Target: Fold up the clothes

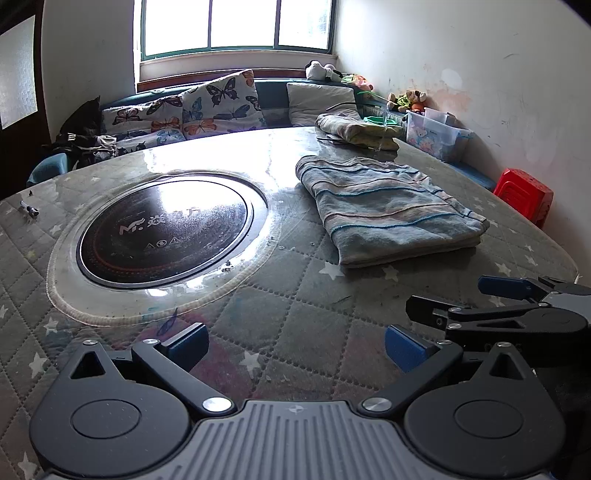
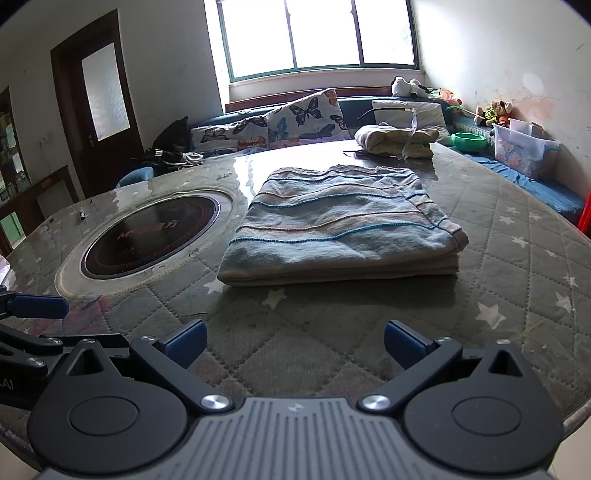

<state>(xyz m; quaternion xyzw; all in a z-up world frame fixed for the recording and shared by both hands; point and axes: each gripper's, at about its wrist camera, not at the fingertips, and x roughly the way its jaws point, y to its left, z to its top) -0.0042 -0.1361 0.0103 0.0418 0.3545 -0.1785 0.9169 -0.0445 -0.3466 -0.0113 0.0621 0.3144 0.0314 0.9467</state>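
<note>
Daylight from a wide window (image 2: pixel 317 35) at 12 o'clock falls on a round bench (image 2: pixel 498 258) covered with a grey quilted cloth printed with white stars, under a glossy clear sheet. Set into the bench at 10 o'clock of the right wrist view is a dark round cooktop (image 2: pixel 147 236) with a pale ring around it.

Lying flat on the bench, straight ahead of the right gripper (image 2: pixel 295 343) at 12 o'clock, is a folded striped garment (image 2: pixel 343 225) in blue-grey with thin teal and pink lines, its layered edges facing the camera. From the left wrist view the same garment (image 1: pixel 391 210) sits at 1 o'clock, just beside the cooktop (image 1: pixel 166 232). Behind it, near the far rim, rests a second folded bundle (image 2: pixel 399 140) in cream and yellow, well apart from the striped one.

Both sets of fingers stand wide apart and hold nothing. The left gripper (image 1: pixel 295 347) hovers low over bare quilted cloth near the bench's near edge, with the right gripper just beside it at 3 o'clock.

Beyond the bench, butterfly cushions (image 2: pixel 303 118) line a blue sofa, a dark door (image 2: pixel 99 99) stands at 10 o'clock, and a clear storage box (image 2: pixel 524 149) sits at 2 o'clock
</note>
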